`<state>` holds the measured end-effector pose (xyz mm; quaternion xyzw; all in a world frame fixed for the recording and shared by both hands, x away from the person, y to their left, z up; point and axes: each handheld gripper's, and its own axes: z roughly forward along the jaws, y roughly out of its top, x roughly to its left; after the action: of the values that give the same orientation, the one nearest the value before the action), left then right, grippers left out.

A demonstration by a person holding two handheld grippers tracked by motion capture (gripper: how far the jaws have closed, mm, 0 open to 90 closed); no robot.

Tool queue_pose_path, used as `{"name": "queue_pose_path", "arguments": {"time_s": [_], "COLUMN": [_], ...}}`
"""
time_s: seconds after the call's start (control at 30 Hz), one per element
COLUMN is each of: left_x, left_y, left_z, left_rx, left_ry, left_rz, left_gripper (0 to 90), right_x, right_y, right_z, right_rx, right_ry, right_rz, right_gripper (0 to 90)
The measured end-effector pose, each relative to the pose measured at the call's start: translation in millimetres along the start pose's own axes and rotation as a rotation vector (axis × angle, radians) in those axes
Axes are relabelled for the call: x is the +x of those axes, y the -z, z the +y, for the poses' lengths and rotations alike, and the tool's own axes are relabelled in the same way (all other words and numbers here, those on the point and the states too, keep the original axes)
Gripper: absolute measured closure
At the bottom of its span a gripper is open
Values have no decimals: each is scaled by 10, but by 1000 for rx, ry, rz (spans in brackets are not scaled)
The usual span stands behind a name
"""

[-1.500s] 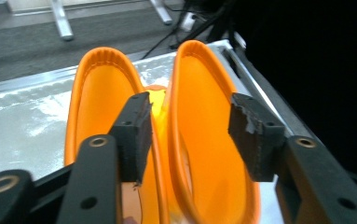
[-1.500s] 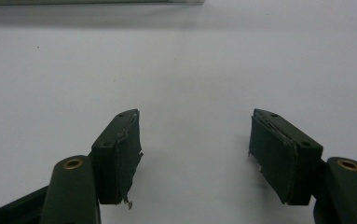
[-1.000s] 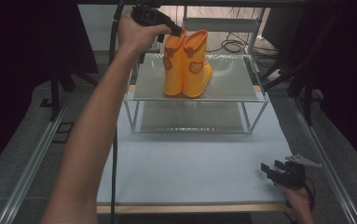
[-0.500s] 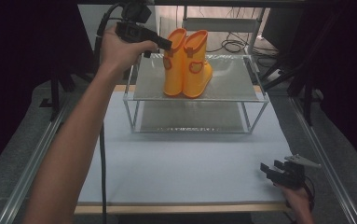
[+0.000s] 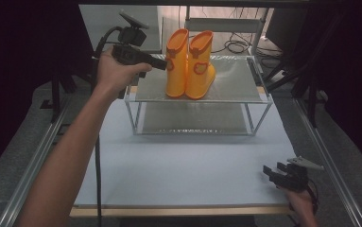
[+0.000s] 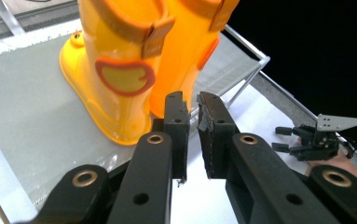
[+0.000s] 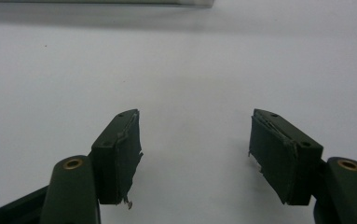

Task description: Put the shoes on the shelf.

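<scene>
Two yellow rubber boots with orange trim stand upright side by side on the top shelf of a wire rack point(image 5: 235, 78): the left boot point(image 5: 176, 66) and the right boot point(image 5: 202, 66). My left gripper point(image 5: 162, 65) is held level just left of the left boot's shaft, apart from it. In the left gripper view its jaws point(image 6: 191, 100) stand nearly together with a thin gap and nothing between them, aimed past the boots point(image 6: 120, 70). My right gripper point(image 5: 269, 172) rests low at the table's front right corner, open over bare white tabletop point(image 7: 195, 126).
The rack has a lower shelf point(image 5: 193, 118) and thin metal legs on the white table point(image 5: 183, 165). Metal rails run along both table sides point(image 5: 37, 156). Cables and stands lie behind the rack point(image 5: 237, 45). The right gripper point(image 6: 306, 140) shows far off in the left gripper view.
My left gripper has drawn back leftward from the top of the left boot, which stays standing on the shelf. The right gripper has not moved.
</scene>
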<state>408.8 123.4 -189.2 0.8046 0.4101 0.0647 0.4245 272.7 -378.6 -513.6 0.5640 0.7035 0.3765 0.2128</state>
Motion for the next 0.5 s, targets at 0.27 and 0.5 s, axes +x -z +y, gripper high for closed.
{"name": "queue_pose_path", "arguments": {"time_s": [0.27,0.5], "left_x": [195,356], "left_y": [-77,-262], "left_z": [-239,-425], "left_rx": [9,35], "left_ry": [37,62], "left_rz": [12,22], "left_gripper": [833,838], "right_x": [2,10], "right_y": [0,-22], "right_z": [0,-10], "right_rx": [5,14], "right_ry": [2,7], "right_rz": [-3,-3], "right_gripper": [336,336]}}
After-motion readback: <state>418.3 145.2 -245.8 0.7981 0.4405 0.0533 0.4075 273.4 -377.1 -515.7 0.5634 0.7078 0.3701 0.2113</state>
